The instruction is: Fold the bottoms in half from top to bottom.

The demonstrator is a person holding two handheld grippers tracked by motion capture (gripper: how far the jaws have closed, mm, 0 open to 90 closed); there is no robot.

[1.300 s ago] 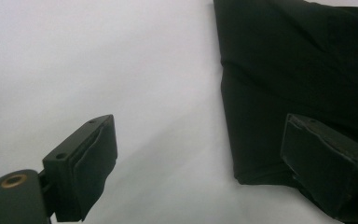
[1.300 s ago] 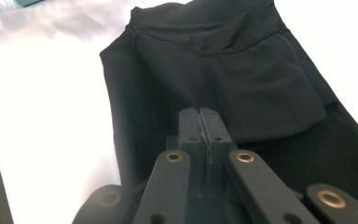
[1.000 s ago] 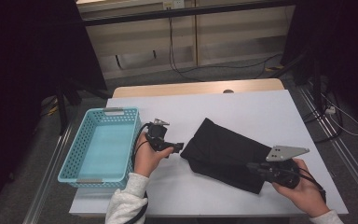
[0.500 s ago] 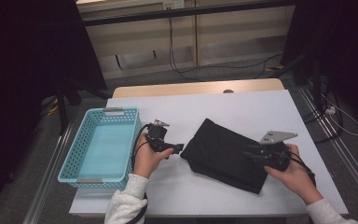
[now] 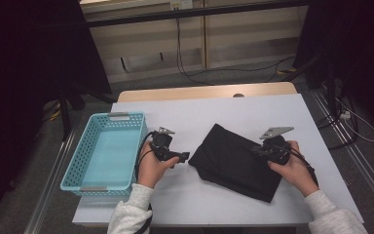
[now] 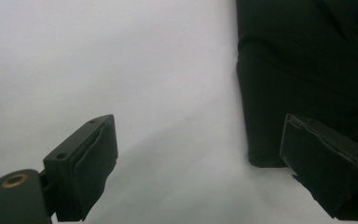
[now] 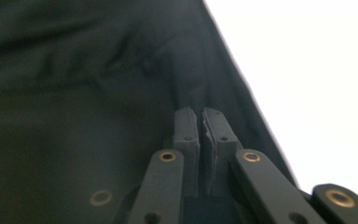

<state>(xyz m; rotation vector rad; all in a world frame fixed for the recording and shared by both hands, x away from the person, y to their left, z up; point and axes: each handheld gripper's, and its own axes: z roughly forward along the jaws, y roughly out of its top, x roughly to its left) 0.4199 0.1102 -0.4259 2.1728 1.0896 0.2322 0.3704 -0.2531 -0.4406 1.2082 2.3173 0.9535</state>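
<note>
One black cloth (image 5: 236, 163), one blue basket (image 5: 103, 151), two grippers, left (image 5: 182, 157) and right (image 5: 258, 151); perhaps one table (image 5: 253, 105).

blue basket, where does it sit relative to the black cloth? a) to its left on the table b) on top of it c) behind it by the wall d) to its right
a: in the high view the blue basket stands at the table's left side, the black cloth lying apart from it, further right.

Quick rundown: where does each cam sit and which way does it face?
High view: above the person's side, facing forward and down on the table; forearms, both hands show.
Left gripper view: rides the left gripper, over the table; open jaws.
Right gripper view: rides the right gripper, over the cloth; jaws together.
Shared: black cloth.
</note>
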